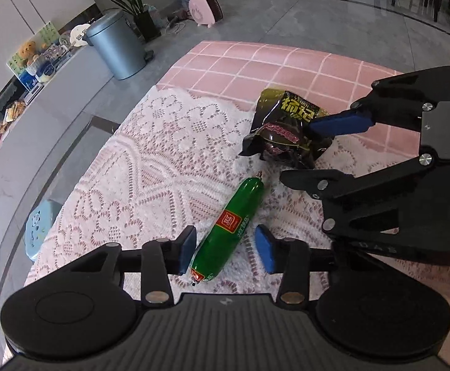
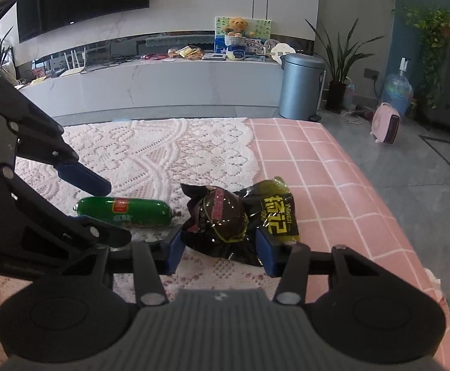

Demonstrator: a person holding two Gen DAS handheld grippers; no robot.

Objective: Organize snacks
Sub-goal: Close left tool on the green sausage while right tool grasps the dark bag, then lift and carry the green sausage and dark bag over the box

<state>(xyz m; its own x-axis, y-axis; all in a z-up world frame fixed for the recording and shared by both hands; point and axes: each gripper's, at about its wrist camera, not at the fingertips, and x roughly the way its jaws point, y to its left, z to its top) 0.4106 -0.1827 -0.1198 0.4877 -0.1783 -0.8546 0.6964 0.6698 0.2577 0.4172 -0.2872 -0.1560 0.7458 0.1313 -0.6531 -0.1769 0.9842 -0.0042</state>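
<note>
A green sausage stick [image 1: 229, 227] with a red label lies on the white lace cloth [image 1: 150, 160]. My left gripper [image 1: 226, 247] is open, its blue pads on either side of the sausage's near half, not touching. A crumpled black and yellow snack packet [image 1: 286, 130] lies beyond it at the lace's edge. In the right wrist view my right gripper [image 2: 221, 250] is open around the snack packet [image 2: 240, 219], pads beside it. The sausage [image 2: 126, 211] lies left of it, with the left gripper's fingers [image 2: 82, 179] above it. The right gripper [image 1: 311, 151] also shows in the left wrist view.
The table has a pink checked cover [image 2: 323, 185] under the lace. Its edges fall off to grey floor [image 2: 426, 191]. A grey bin [image 2: 300, 85], potted plant [image 2: 340, 71], pink heater [image 2: 387, 123] and a long white TV counter [image 2: 163, 83] stand beyond.
</note>
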